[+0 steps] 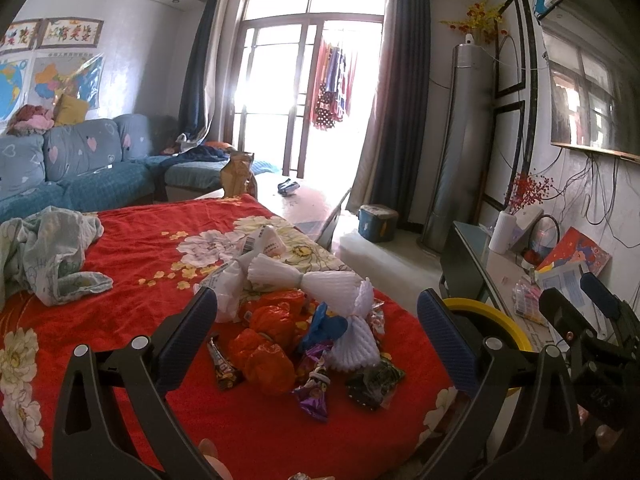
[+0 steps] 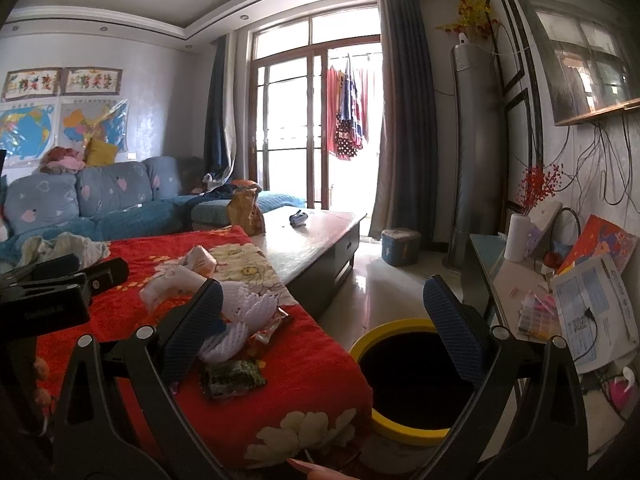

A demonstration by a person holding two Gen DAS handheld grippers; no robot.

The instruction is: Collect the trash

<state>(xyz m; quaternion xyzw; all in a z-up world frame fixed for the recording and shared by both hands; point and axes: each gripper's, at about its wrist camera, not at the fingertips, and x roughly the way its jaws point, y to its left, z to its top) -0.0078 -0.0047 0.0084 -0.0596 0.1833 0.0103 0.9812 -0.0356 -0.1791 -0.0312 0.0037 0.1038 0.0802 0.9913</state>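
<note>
Left gripper (image 1: 316, 332) jaws spread wide, empty; right gripper (image 2: 324, 320) likewise wide, empty, alongside

The scene is viewed from two fisheye cameras, each looking forward between its own blue-padded fingers toward the bright balcony door (image 1: 312, 92). The left wrist view is held low and close over the red flowered blanket (image 1: 132, 264), with the heap of wrappers (image 1: 304, 340) directly ahead. The right wrist view is set further right, beyond the blanket's edge, and looks down over the yellow-rimmed bin (image 2: 404, 376) on the floor. The blanket, heap, bin, sofa (image 2: 108, 204) and door are shared by both views. Each gripper is caught at the edge of the other's view.
</note>
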